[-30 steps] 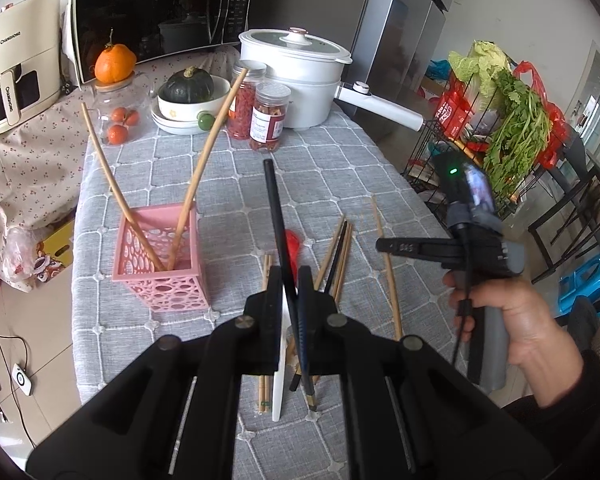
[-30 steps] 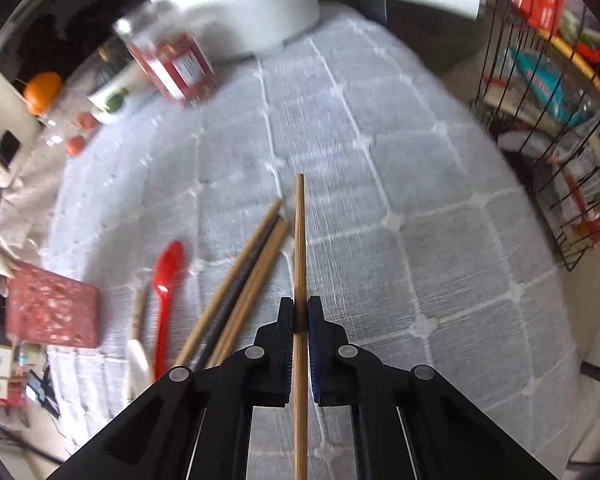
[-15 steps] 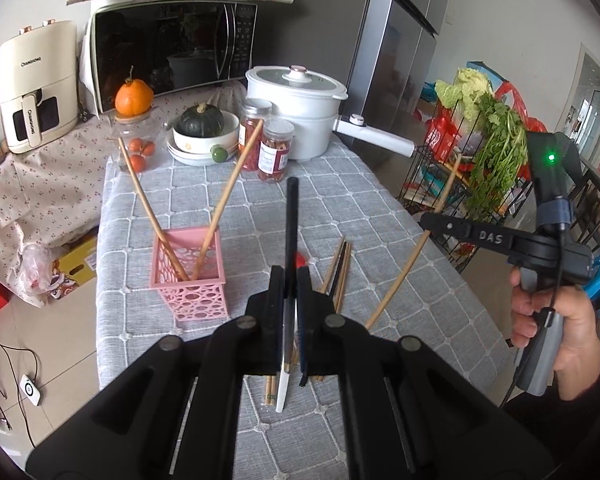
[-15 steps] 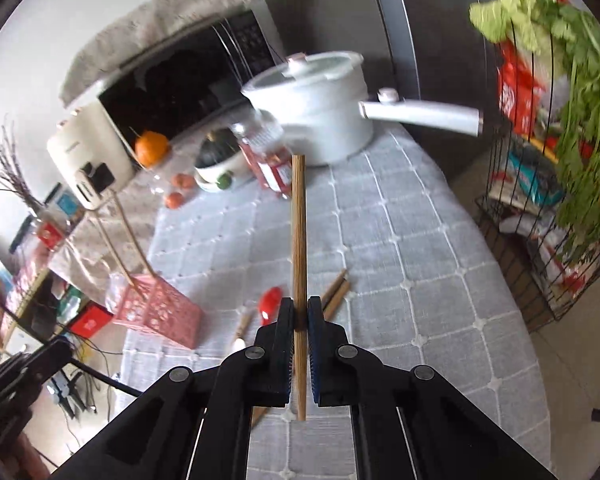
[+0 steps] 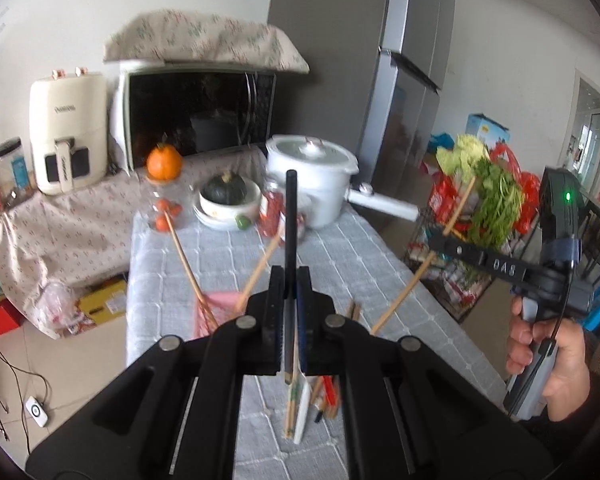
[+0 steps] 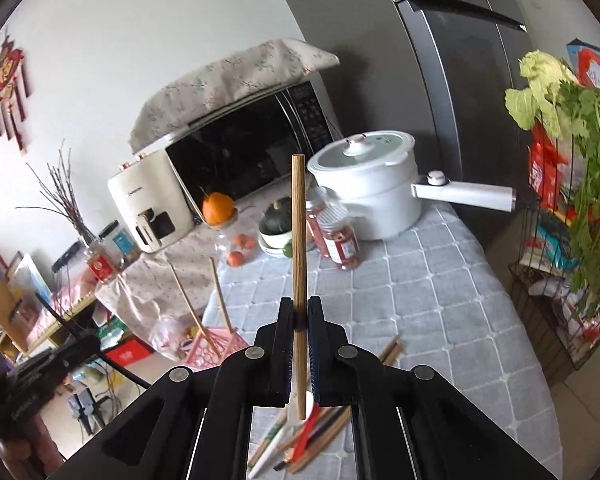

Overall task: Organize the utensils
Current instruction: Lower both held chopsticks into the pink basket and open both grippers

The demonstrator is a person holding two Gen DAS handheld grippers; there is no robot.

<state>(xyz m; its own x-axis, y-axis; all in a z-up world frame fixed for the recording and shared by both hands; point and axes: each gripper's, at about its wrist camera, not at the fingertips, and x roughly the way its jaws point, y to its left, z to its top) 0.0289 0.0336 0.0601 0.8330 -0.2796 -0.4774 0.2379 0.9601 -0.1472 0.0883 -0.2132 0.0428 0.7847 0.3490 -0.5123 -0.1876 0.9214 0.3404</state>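
Two wooden chopsticks point(image 6: 186, 304) leaning in pink basket point(image 6: 216, 350)

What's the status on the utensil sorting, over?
Left gripper shut on black chopstick. Right gripper shut on wooden chopstick. Pink basket holds two sticks. Nothing blocking.

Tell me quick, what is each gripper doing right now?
Left gripper: closed on a black chopstick.
Right gripper: closed on a wooden chopstick.
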